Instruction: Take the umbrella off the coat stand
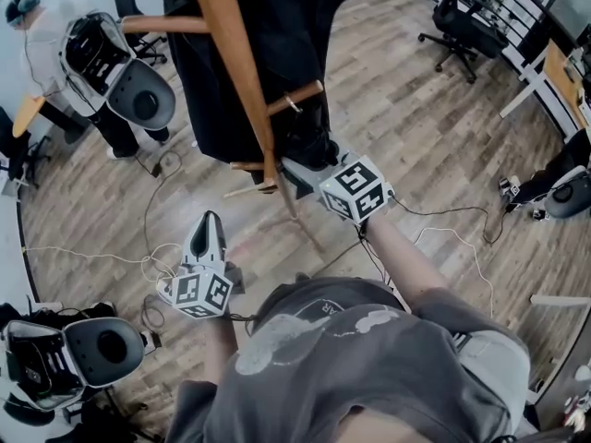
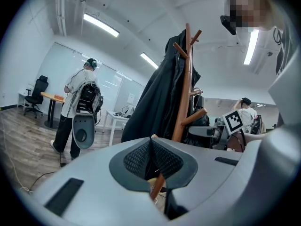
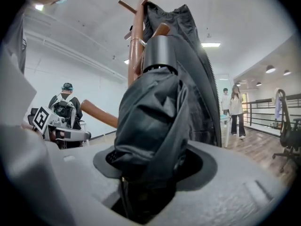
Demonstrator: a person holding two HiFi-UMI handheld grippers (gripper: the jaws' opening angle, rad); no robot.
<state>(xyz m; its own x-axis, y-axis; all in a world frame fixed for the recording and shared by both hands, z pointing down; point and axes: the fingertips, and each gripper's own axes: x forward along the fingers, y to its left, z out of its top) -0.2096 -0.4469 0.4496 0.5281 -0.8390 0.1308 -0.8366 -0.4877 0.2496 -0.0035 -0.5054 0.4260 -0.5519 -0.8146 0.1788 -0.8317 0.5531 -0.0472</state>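
Right claw [image 3: 153,171] is pinching the folded umbrella [image 3: 150,117] low on its bundle, and the fabric fills the jaws. Left claw [image 2: 151,159] is pressed together on nothing, held low and well off to the right claw's left. The umbrella rises straight above the right claw, its grey handle [image 3: 159,53] tight against the stand [image 3: 135,55]. Judged: grasp made, umbrella not yet off the stand, so lifting clear and drawing back remain. A dark coat [image 3: 200,79] hangs just beyond the umbrella and may snag. A lower peg [image 3: 99,113] juts left of the claw. Farther off are a person wearing a rig [image 2: 77,107], a chair [image 1: 462,21] and floor cables [image 1: 443,238].
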